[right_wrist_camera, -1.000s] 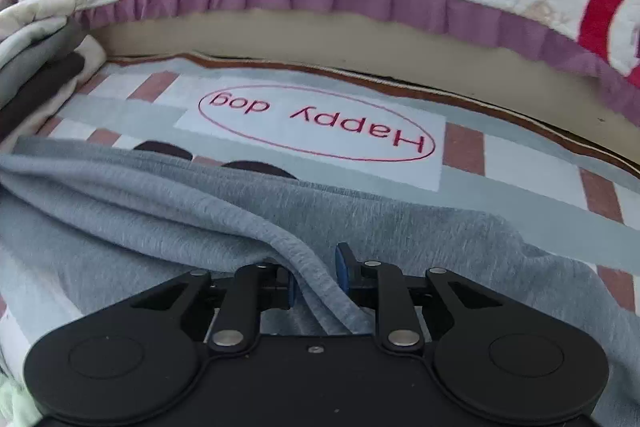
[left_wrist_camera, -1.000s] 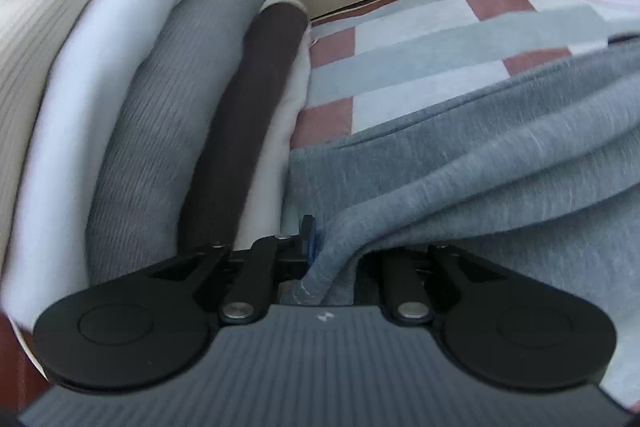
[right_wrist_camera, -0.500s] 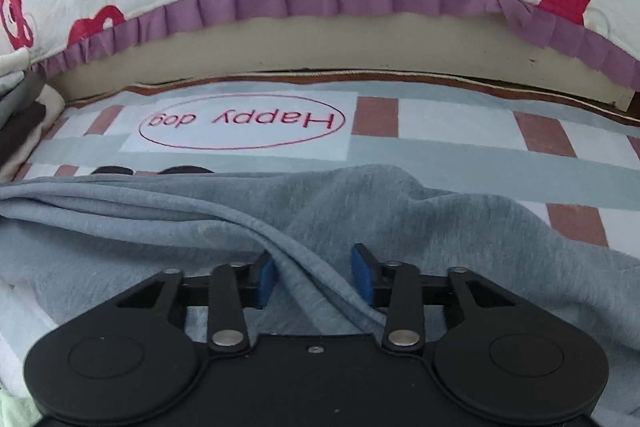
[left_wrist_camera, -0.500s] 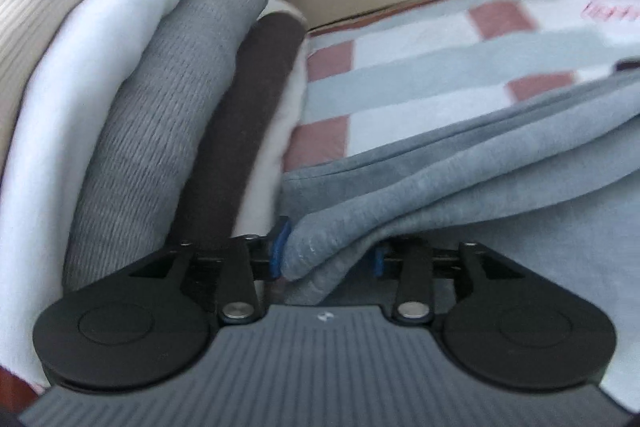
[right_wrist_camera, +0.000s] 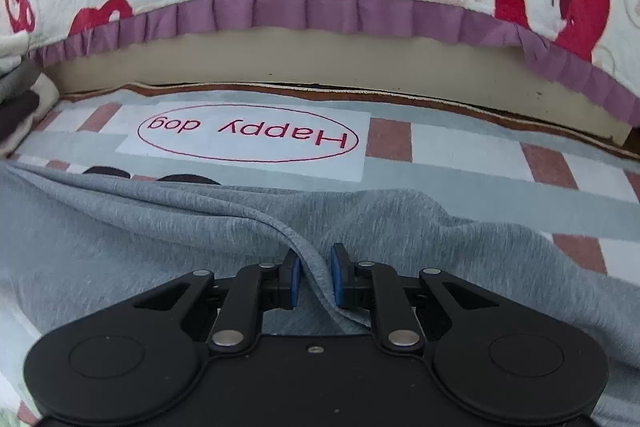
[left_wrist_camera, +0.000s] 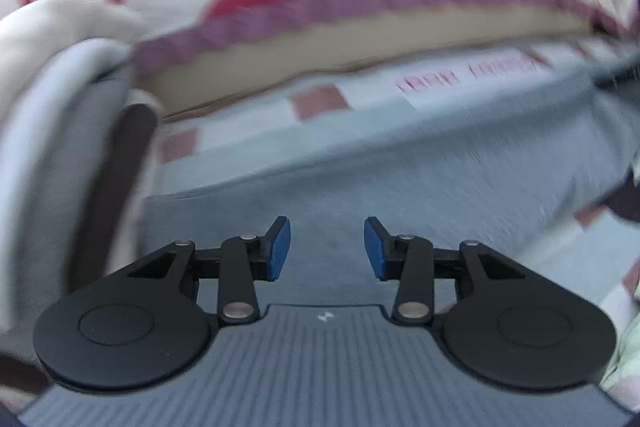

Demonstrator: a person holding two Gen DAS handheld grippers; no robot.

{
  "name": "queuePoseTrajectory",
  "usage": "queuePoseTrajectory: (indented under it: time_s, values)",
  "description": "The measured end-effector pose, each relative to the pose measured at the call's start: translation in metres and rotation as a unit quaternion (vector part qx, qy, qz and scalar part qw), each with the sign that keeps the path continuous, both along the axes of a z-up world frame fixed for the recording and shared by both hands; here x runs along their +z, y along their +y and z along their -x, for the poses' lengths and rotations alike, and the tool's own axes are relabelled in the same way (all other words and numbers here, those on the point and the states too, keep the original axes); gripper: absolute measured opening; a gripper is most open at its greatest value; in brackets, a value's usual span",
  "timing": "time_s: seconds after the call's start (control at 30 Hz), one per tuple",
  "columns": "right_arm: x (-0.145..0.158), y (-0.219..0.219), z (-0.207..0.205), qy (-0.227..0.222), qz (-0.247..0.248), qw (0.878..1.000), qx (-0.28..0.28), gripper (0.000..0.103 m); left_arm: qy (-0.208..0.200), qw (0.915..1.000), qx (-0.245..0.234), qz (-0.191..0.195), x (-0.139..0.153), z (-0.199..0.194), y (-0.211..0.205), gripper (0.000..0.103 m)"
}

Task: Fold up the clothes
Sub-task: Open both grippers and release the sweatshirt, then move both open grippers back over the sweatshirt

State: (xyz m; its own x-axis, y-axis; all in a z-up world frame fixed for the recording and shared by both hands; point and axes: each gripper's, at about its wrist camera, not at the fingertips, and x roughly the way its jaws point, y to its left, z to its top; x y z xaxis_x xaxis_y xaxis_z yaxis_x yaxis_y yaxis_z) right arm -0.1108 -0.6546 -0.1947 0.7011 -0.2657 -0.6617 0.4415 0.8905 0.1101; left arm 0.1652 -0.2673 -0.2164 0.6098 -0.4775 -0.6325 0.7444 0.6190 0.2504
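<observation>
The left gripper (left_wrist_camera: 327, 247) is spread wide and holds nothing, while the right gripper (right_wrist_camera: 314, 277) has its jaws around a ridge of the grey garment (right_wrist_camera: 120, 247), with small gaps showing, so it seems not tightly pinched. One grey garment lies flat on the striped mat (right_wrist_camera: 460, 151), beside one stack of folded clothes (left_wrist_camera: 60, 147). To fold well, both grippers should probably grasp an edge firmly and keep the cloth smooth.

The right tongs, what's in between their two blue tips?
A raised fold of the grey garment runs between the right tongs; the tips aren't fully closed on it. The right wrist view shows this.
</observation>
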Motion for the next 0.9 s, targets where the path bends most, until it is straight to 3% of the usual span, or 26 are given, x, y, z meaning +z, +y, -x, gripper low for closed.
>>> queuePoseTrajectory:
  time_s: [0.1,0.2,0.27,0.33,0.4,0.47,0.53,0.6,0.63,0.73,0.83,0.9]
  values:
    - [0.006,0.003,0.006,-0.022,0.003,1.000,0.008,0.014,0.008,0.9993,-0.035,-0.011,-0.005,0.008,-0.016,0.041]
    - [0.018,0.010,0.009,-0.032,0.032,0.999,0.021,0.010,0.030,0.9987,-0.037,0.019,0.000,-0.005,-0.027,0.045]
    - [0.023,0.014,-0.004,0.011,0.086,0.995,0.043,0.008,0.042,0.9980,-0.042,-0.022,-0.011,-0.019,-0.039,0.046]
    - [0.016,0.009,-0.027,0.066,0.092,0.992,0.063,0.008,0.044,0.9966,-0.039,-0.057,-0.021,-0.029,-0.046,0.048]
    - [0.001,0.005,-0.045,0.099,0.095,0.988,0.070,0.009,0.048,0.9968,-0.022,-0.061,-0.025,-0.036,-0.043,0.052]
    - [-0.017,0.000,-0.052,0.114,0.087,0.988,0.061,0.014,0.064,0.9964,0.029,-0.048,-0.021,-0.046,-0.033,0.052]
    - [-0.031,-0.003,-0.050,0.116,0.068,0.990,0.040,0.019,0.045,0.9940,0.078,-0.062,-0.017,-0.048,-0.021,0.052]
    - [-0.022,0.004,-0.024,0.068,0.050,0.996,-0.010,0.031,0.041,0.9922,0.104,-0.053,-0.007,-0.040,-0.002,0.050]
    - [-0.017,0.007,-0.010,0.043,0.041,0.998,-0.035,0.043,0.046,0.9918,0.112,-0.040,-0.001,-0.034,0.009,0.051]
    - [-0.002,0.017,0.029,-0.030,0.013,0.994,-0.109,0.048,0.069,0.9880,0.137,0.016,0.014,-0.009,0.046,0.056]
    - [0.011,0.027,0.069,-0.099,-0.016,0.978,-0.181,0.055,0.119,0.9750,0.177,0.060,0.015,0.003,0.077,0.056]
    - [0.011,0.037,0.098,-0.116,-0.045,0.968,-0.217,0.055,0.164,0.9612,0.203,0.090,0.011,0.003,0.093,0.056]
